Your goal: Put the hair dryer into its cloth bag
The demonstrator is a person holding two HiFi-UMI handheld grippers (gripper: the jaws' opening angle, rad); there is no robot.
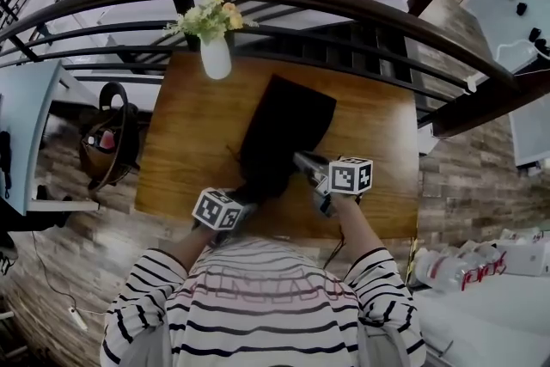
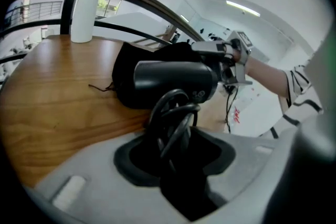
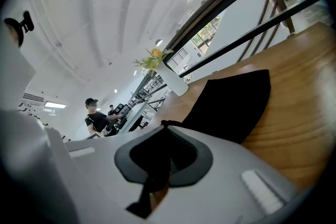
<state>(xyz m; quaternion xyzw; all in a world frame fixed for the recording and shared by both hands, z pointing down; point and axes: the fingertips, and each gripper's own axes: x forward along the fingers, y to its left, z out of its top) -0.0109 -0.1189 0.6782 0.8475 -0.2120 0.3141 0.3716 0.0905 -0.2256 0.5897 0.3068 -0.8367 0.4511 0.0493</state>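
Clearly the task is not finished yet. As far as I can judge, the hair dryer [image 2: 173, 80] is outside its cloth bag [image 1: 288, 120], and sliding it in is what remains.

My left gripper [image 2: 176, 136] has its jaws clamped on the dryer's handle, where the black cord [image 2: 170, 113] is coiled. The barrel therefore stands crosswise just above my jaws, in the middle of the left gripper view.

The bag lies on the wooden bench [image 1: 185, 133], in the centre of the head view, below the white vase [image 1: 215, 58]. My right gripper [image 1: 308, 163] has its jaws clenched on a fold of black cloth at the bag's near edge, which I think is the rim of the mouth.

The barrel is directly in front of the bag, touching or almost touching it; I cannot tell which. What is left is to open the mouth wider, push the barrel in, then release.
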